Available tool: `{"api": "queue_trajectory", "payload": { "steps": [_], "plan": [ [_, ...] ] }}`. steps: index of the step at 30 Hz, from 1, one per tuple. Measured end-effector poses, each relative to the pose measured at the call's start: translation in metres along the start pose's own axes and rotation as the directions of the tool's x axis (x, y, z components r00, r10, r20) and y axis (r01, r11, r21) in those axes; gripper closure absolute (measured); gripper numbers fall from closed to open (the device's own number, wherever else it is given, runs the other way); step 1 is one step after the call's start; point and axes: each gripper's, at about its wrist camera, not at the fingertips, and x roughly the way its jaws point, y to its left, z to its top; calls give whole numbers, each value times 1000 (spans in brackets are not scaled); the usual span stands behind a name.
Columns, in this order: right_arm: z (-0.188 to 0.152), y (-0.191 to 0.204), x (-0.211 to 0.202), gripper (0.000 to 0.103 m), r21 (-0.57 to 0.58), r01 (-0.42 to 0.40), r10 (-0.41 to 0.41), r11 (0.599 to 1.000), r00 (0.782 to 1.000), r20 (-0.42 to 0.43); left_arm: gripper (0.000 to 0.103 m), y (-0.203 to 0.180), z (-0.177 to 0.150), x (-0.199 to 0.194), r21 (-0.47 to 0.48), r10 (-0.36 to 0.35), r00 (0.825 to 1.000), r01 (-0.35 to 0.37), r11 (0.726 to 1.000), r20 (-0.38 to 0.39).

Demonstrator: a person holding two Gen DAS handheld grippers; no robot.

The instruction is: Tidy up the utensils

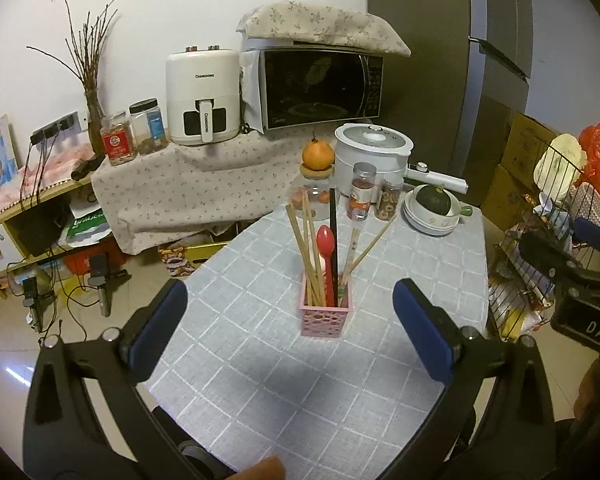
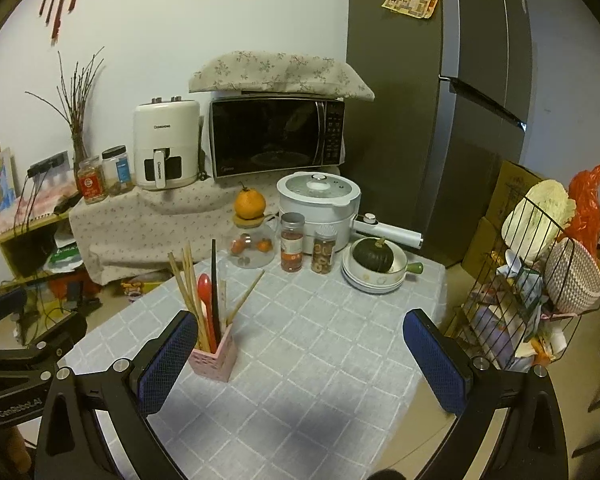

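Utensils (image 1: 324, 264) upright – pink holder (image 1: 326, 318) – table centre

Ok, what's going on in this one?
A person holds two grippers above the checked tablecloth. Left gripper and right gripper are both open and empty. The chopsticks, red spoon and other utensils stand upright in the pink holder. No loose utensils are visible on the table.

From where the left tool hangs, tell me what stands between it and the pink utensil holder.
Nothing visible does. The left tool, open and empty, faces the pink utensil holder across bare tablecloth; the jars and bowls stand behind it.
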Motion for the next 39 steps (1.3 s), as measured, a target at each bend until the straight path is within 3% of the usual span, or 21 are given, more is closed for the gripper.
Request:
{"api": "queue_trajectory", "payload": {
  "steps": [39],
  "plan": [
    [2, 4, -7, 0, 11, -12, 11, 1000, 1000, 27, 1, -13, 1, -1, 19, -6, 1000, 6, 1000, 6]
  ]
}}
